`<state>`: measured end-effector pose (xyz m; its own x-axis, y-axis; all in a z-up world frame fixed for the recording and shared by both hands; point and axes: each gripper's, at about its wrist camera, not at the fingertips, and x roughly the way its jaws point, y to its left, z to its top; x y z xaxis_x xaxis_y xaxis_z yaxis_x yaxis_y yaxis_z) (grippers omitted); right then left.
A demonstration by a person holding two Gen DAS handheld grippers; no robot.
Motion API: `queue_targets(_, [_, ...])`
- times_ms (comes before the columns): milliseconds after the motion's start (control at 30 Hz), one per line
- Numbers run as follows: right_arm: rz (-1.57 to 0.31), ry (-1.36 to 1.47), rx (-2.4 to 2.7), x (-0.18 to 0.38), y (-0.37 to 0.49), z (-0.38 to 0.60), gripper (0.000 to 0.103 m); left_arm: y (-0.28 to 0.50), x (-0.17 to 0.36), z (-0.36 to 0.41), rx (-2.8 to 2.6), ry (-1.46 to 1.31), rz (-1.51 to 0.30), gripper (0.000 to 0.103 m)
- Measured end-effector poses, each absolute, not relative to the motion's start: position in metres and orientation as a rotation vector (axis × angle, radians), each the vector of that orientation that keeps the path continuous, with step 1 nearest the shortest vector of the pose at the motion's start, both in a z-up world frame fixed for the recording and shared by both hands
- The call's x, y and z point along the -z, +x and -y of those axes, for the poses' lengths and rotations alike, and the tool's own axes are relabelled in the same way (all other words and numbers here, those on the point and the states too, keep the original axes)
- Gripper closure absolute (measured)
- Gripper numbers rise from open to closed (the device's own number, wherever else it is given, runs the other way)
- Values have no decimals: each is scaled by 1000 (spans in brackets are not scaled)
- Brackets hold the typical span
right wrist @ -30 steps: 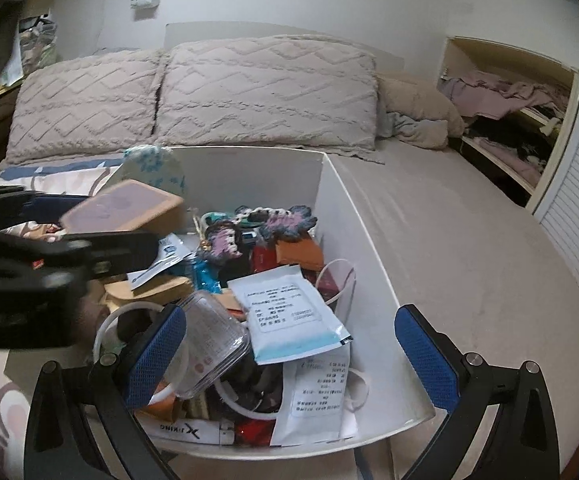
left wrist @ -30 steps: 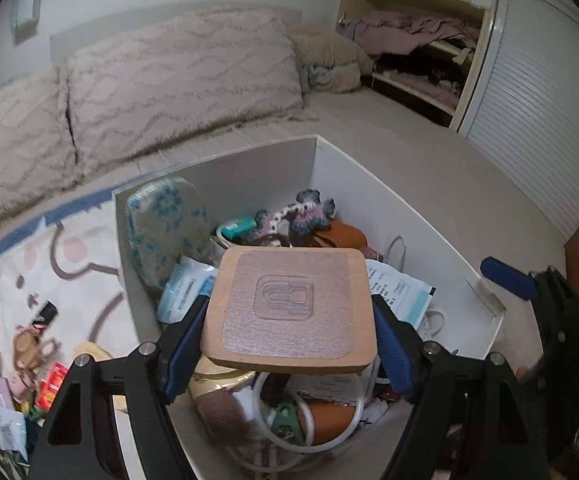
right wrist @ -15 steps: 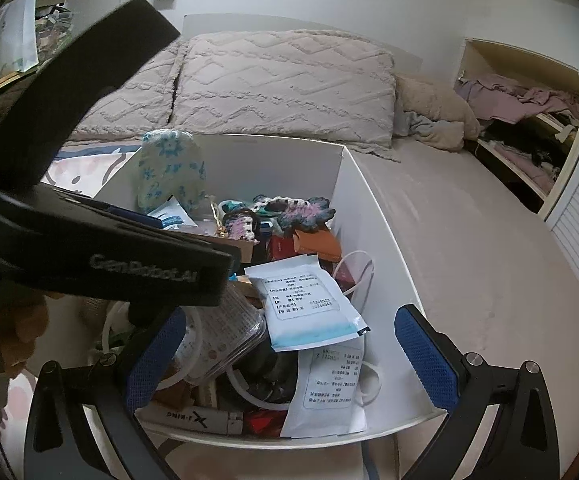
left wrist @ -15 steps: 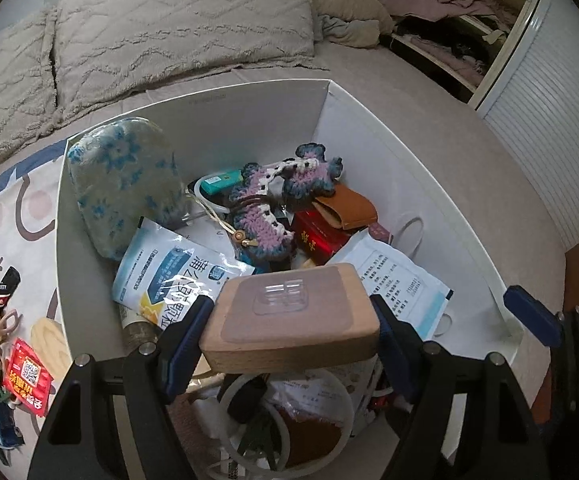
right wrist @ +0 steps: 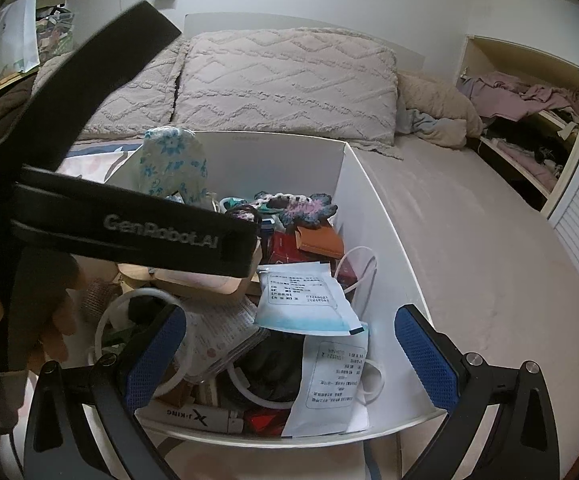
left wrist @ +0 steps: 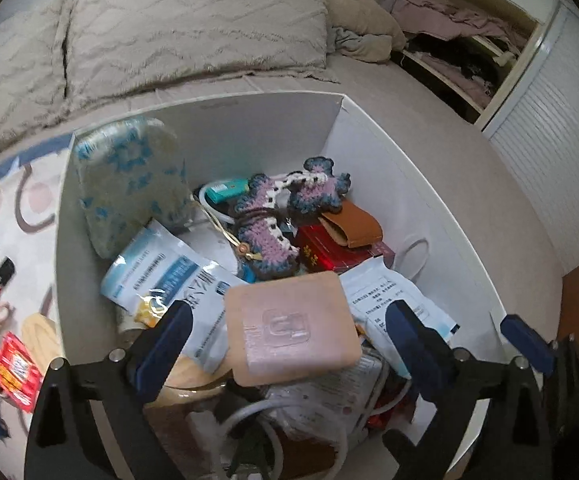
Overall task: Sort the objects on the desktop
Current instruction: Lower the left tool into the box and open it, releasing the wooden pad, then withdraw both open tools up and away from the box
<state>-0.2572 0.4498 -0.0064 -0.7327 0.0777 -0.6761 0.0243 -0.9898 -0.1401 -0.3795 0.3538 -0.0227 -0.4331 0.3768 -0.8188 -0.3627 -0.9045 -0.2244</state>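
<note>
A white storage box (left wrist: 373, 152) on the bed holds several items. A square wooden block (left wrist: 291, 326) with a clear adhesive hook on top lies loose on the pile inside. My left gripper (left wrist: 289, 344) is open over the box, its blue pads apart on either side of the block and not touching it. The box also shows in the right wrist view (right wrist: 363, 200), with the block's edge (right wrist: 205, 282) under the left gripper's black body. My right gripper (right wrist: 291, 354) is open and empty above the box's near side.
The box holds a floral pouch (left wrist: 129, 180), crochet pieces (left wrist: 285, 204), a red box (left wrist: 329, 254), a brown leather holder (left wrist: 353, 224), white packets (left wrist: 169, 276) and cables. Small items (left wrist: 5, 360) lie on a patterned mat left of the box. Pillows (right wrist: 285, 84) lie behind.
My left gripper lowered into the box and opened. The wooden block left the pads and now rests on the pile. The right gripper stayed open and nearly still.
</note>
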Motion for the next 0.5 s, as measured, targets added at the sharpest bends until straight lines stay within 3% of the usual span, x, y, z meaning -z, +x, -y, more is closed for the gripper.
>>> queue_targets(500, [201, -1101, -2859, 1, -254, -452, 0, -360, 9, -340, -2388, -1286, 4, 5])
